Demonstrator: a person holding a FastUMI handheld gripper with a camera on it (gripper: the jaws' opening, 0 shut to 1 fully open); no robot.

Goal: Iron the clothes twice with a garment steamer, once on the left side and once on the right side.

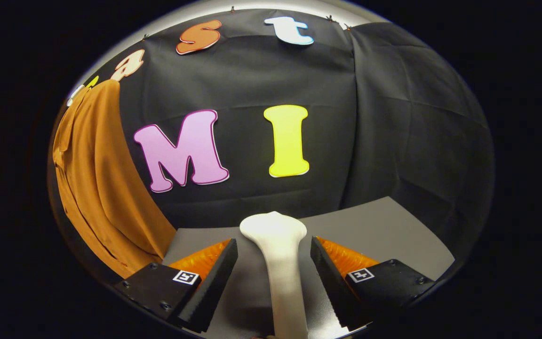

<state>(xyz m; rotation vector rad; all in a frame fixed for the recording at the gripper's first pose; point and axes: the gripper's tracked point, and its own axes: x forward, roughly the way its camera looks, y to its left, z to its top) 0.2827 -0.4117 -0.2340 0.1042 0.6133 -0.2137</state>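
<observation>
A white garment steamer (281, 268) stands between my fingers, its wider head end pointing away from me toward the booth wall. My gripper (274, 241) is open, one finger on each side of the steamer's slim handle. A gap of grey table shows on both sides, so neither finger presses on it. An orange-brown garment (97, 188) hangs against the wall, well off to the left of the fingers, and falls in long folds to about table level.
The grey table (384, 226) runs ahead and to the right of the fingers up to the black cloth wall. A fold in the wall cloth marks a corner beyond the right finger.
</observation>
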